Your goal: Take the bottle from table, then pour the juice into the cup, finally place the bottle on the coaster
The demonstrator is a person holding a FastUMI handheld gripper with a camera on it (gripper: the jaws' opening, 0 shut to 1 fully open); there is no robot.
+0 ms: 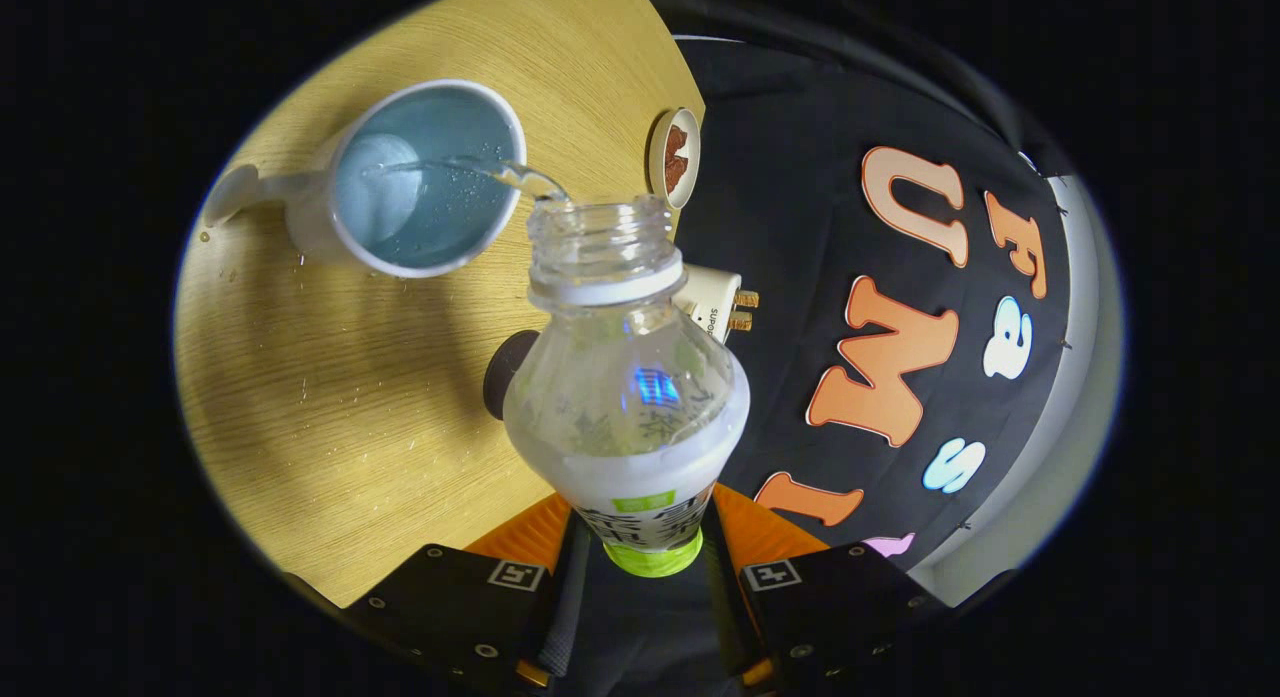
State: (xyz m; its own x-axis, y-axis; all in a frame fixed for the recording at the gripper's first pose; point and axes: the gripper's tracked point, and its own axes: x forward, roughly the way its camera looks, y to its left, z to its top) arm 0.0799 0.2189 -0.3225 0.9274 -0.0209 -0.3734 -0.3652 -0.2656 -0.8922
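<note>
Between the claw [640, 577] fingers, gripped, the bottle [628, 397] tips mouth-first toward the cup [425, 182], pouring.

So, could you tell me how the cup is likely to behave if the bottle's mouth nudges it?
The cup already holds liquid, so it probably resists sliding. Droplets on the table may make its footing slippery. The hand-held gripper is shut on the bottle, pouring from above.

Looked like a staged recording booth: round wood-grain surface [330, 397] backed by black cloth wall [800, 237].
</note>
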